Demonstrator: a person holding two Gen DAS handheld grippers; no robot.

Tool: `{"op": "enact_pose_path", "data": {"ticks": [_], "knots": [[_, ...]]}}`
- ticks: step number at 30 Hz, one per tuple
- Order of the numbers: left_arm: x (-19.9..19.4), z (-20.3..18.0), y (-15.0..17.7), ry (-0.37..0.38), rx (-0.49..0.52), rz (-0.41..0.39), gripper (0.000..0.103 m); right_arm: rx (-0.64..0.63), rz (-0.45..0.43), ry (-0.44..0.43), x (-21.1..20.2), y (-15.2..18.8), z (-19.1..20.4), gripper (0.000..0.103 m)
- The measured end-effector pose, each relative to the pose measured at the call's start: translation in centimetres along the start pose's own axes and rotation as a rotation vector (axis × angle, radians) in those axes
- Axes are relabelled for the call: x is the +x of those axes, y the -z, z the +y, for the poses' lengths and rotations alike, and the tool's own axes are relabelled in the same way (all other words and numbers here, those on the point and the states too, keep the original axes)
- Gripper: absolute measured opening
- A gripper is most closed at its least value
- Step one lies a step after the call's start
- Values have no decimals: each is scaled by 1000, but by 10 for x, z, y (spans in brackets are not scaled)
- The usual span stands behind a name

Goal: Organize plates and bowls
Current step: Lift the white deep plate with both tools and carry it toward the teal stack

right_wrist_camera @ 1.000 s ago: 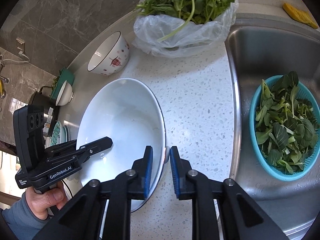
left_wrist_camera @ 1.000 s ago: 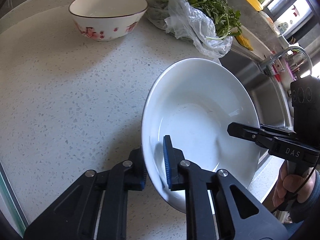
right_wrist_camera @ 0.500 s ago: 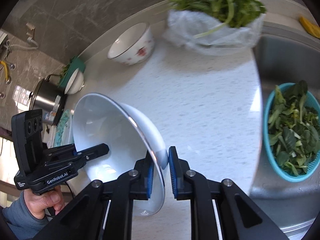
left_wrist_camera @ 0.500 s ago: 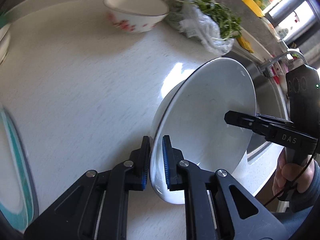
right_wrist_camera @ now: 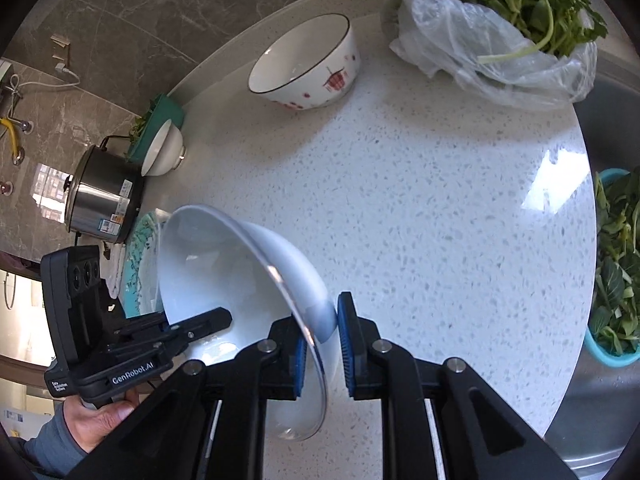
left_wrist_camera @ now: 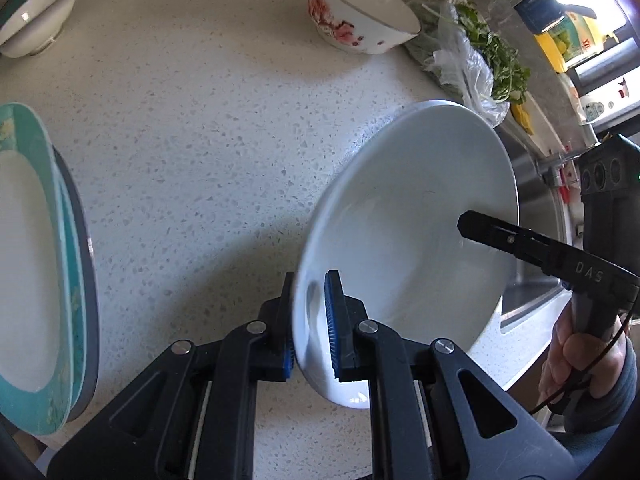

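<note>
Glazed white ceramic forms the deep plate (left_wrist_camera: 416, 240), held tilted in the air over the speckled stone counter (left_wrist_camera: 208, 152). Left wrist view: the left gripper (left_wrist_camera: 310, 328) is clamped on the near rim, one blue ribbed pad inside, one outside; the right gripper (left_wrist_camera: 520, 240) grips the far rim. Stiff, smooth and breakable, the plate probably slides in a loose grip, so opposite rim holds suit it. Teal-rimmed plates (left_wrist_camera: 44, 280) are stacked at the counter's left edge; a flowered bowl (left_wrist_camera: 360, 20) stands at the back. Right wrist view: the right gripper (right_wrist_camera: 322, 344) pinches the thin rim of the plate (right_wrist_camera: 224, 276), pads either side.
</note>
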State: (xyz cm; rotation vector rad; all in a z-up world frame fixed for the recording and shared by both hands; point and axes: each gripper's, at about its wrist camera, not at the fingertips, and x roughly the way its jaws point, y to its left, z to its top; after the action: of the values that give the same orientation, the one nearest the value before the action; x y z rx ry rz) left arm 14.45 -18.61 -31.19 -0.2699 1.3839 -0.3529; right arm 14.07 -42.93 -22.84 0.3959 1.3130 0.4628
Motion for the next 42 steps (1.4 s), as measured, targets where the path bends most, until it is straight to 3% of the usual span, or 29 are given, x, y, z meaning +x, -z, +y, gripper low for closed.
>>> {"op": "enact_pose_path", "data": {"ticks": [12, 15, 17, 19, 20, 22, 23, 30, 31, 32, 35, 37, 42], "knots": [[22, -23, -21, -1, 54, 18, 11, 63, -12, 43, -7, 4, -26, 17], [23, -25, -22, -5, 60, 10, 13, 61, -15, 50, -7, 9, -28, 19], [22, -25, -20, -35, 69, 7, 20, 59, -17, 53, -9, 12, -28, 20], [21, -24, -18, -45, 73, 5, 25, 52, -21, 66, -13, 14, -27, 27], [20, -23, -18, -57, 71, 4, 27, 55, -22, 69, -14, 13, -27, 38], [17, -22, -16, -63, 73, 0, 42, 61, -17, 82, -17, 13, -26, 53], [16, -21, -16, -67, 71, -7, 45, 57, -17, 82, -17, 13, -25, 53], [13, -21, -18, -78, 94, -12, 42, 51, 34, 81, -4, 17, -20, 52], [15, -23, -17, -75, 102, -7, 29, 54, 41, 78, -2, 18, -20, 47], [16, -24, -16, -64, 102, -9, 27, 57, 46, 74, -1, 19, -20, 36], [17, -26, -16, -45, 102, -13, 20, 67, 42, 66, 1, 20, -19, 20], [17, -29, -17, -34, 110, -17, 14, 55, 35, 74, 1, 21, -18, 19], [16, -33, -18, -44, 122, -11, 14, 45, 28, 83, -1, 21, -17, 19]]}}
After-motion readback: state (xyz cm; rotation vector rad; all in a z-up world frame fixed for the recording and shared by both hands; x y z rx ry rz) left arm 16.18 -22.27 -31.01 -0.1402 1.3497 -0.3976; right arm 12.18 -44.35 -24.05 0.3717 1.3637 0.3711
